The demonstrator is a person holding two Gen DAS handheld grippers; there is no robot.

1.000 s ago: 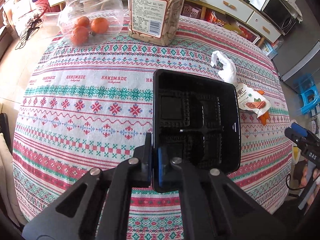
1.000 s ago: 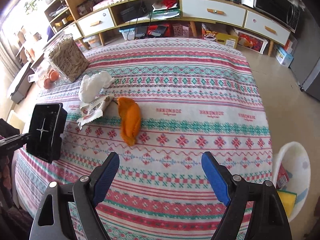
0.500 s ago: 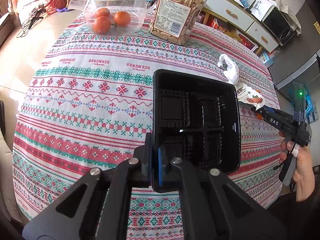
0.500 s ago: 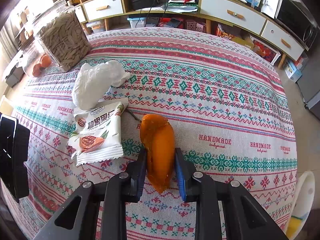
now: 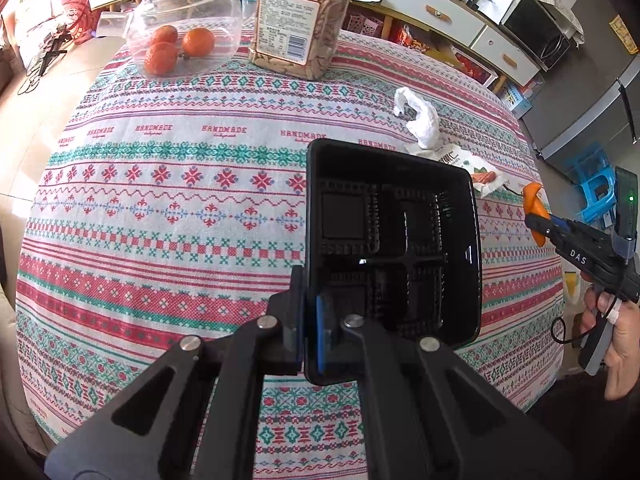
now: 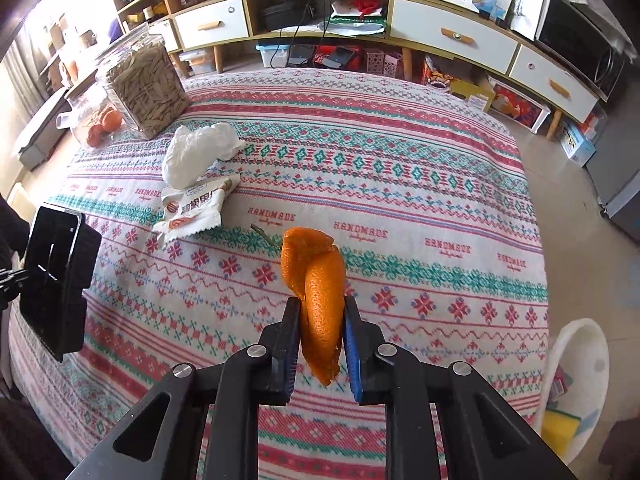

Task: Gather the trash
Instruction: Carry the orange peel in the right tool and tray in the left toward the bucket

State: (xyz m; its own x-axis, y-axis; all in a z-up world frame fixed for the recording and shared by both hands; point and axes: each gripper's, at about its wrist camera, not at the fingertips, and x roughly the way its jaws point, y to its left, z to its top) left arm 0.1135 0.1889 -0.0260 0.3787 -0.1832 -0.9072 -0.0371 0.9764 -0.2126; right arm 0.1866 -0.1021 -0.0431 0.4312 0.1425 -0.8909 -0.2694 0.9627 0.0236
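Note:
A black plastic tray (image 5: 392, 240) hangs tilted over the patterned tablecloth, and my left gripper (image 5: 308, 312) is shut on its near rim. In the right wrist view the same tray (image 6: 52, 280) shows at the left edge. My right gripper (image 6: 320, 308) has a curled orange peel (image 6: 320, 300) between its pads; its jaws are still closing and the pads press on it. The peel hangs just above the cloth. From the left wrist view, the peel (image 5: 534, 200) sticks out of the right gripper (image 5: 544, 228) at the table's right edge. A crumpled white tissue (image 6: 196, 152) and a snack wrapper (image 6: 196, 208) lie on the cloth.
A clear jar holding oranges (image 5: 184, 40) and a jar of seeds (image 5: 296, 20) stand at the table's far side. A white bin (image 6: 576, 368) sits on the floor beyond the table's right edge. A person's hand (image 5: 616, 340) holds the right gripper's handle.
My right gripper came down over the orange peel, closed on it from wide open and raised it off the cloth. My left gripper drifted a little with the tray still in it.

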